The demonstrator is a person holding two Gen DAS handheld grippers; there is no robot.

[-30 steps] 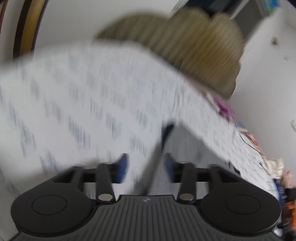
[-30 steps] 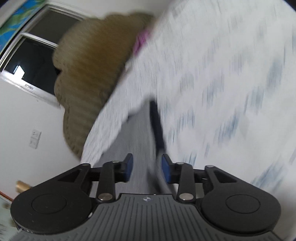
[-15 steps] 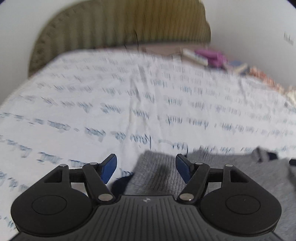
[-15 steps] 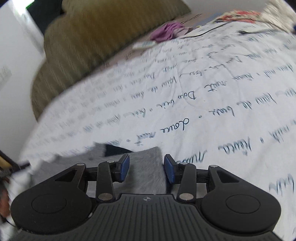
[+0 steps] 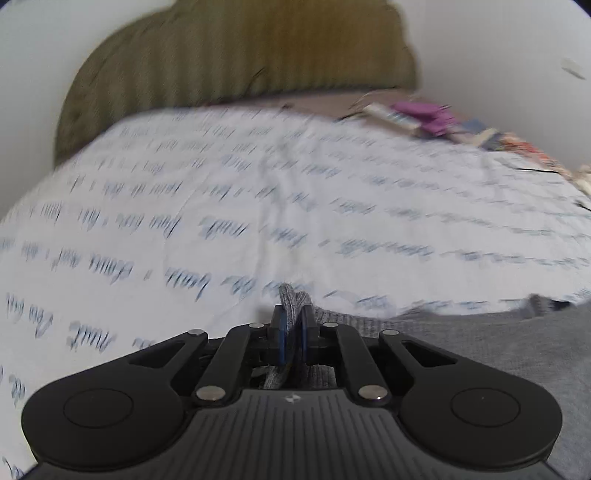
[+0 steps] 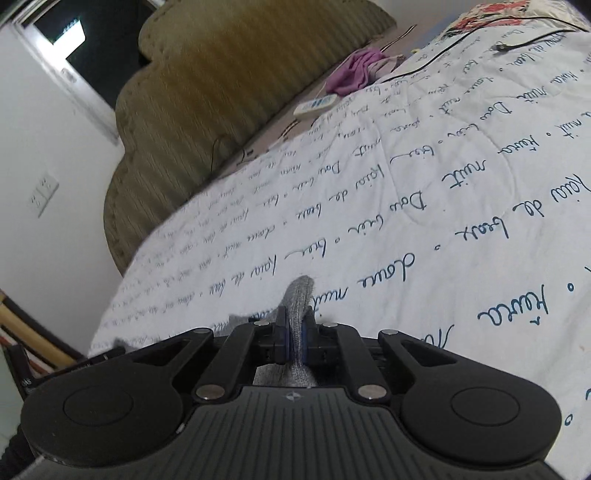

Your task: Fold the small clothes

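On the bed's script-printed quilt (image 5: 229,192), the left gripper (image 5: 291,332) pinches a fold of the grey knit garment (image 5: 480,343), which spreads away to its right in that view. The right gripper (image 6: 294,334) clamps another bunched fold of it. Only the right view shows the window (image 6: 74,44) beside the olive headboard (image 6: 207,110).

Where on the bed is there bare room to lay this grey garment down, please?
The printed quilt lies bare between the grey garment and the olive headboard. Its far edge is crowded: a purple cloth, a remote and a black cable.
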